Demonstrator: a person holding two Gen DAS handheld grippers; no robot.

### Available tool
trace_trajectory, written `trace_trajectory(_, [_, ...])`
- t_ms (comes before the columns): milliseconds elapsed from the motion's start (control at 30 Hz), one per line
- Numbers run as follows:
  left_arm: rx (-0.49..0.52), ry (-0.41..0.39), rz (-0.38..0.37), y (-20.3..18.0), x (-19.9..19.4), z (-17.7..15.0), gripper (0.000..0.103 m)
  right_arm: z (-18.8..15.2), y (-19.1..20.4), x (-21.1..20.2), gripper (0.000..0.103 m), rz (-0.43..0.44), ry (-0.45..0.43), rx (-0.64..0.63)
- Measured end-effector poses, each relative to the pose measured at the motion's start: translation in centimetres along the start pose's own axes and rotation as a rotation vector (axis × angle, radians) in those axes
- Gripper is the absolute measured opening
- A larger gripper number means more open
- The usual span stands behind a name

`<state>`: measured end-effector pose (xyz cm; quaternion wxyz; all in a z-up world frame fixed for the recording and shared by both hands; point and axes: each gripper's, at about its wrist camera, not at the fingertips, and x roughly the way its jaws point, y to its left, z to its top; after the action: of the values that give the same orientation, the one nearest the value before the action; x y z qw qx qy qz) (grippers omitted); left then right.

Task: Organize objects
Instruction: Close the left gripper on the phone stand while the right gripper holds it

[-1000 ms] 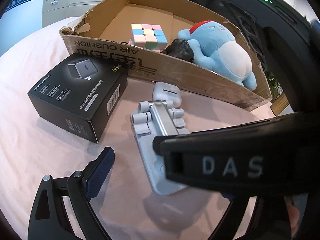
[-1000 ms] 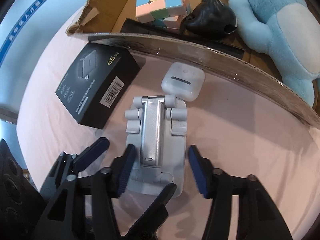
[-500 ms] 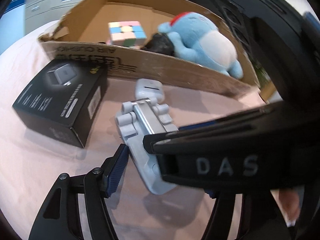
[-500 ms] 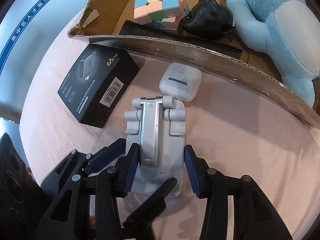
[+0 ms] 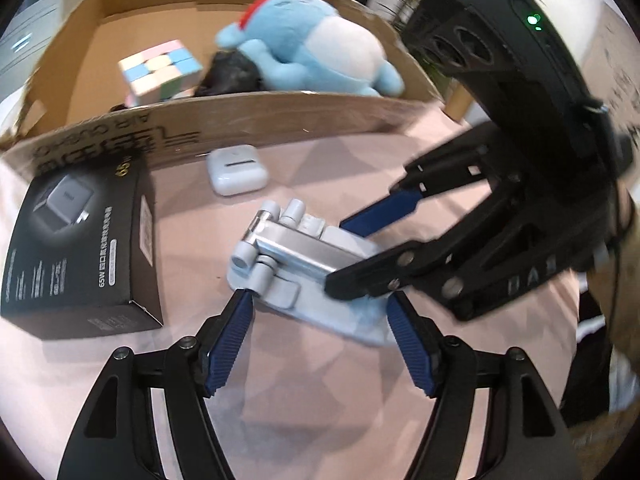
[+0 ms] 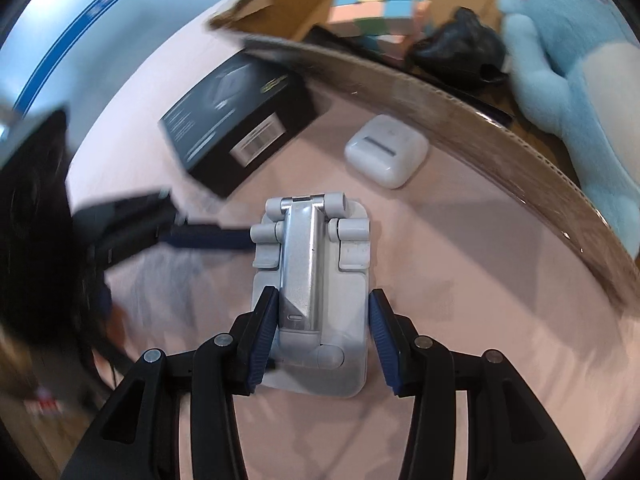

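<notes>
Pink tablecloth (image 6: 460,280) by cardboard box (image 5: 280,120) | my right gripper (image 6: 322,334) clamps folded phone stand (image 6: 316,276) | left gripper (image 5: 320,332) opening astride it, pads not pressing | lift level, clear the box wall.

Brushed-metal bar on matt pale-grey plastic folding stand (image 6: 320,280); glossy white plastic earbud case (image 6: 386,150); rough brown corrugated cardboard box (image 5: 280,120); fuzzy blue plush toy (image 5: 316,52).

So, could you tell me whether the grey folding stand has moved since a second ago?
Yes: the stand has drawn back from the white earbud case, opening a gap.
</notes>
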<state>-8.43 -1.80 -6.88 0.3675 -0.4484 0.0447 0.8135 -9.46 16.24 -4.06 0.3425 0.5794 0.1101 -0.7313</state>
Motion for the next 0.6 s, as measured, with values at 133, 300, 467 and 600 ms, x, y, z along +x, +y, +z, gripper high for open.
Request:
trace_trajectory(133, [0.088, 0.032, 0.004, -0.1, -0.8, 0.0, 0.069, -1.4, -0.2, -0.7, 0.043, 0.038, 0.024, -0.100])
trace_trajectory(300, [0.221, 0.088, -0.025, -0.7, 0.1, 1.4, 0.077, -2.5, -0.3, -1.5, 0.044, 0.084, 0.036, -0.215])
trace_trajectory(467, [0.327, 0.147, -0.092, -1.6, 1.6, 2.1, 0.078, -4.0, -1.0, -3.3, 0.044, 0.103, -0.003, -0.250])
trace_trajectory(600, [0.412, 0.164, -0.105, -2.5, 2.2, 2.1, 0.081, -6.8, -1.1, -5.6, 0.055, 0.060, -0.041, -0.260])
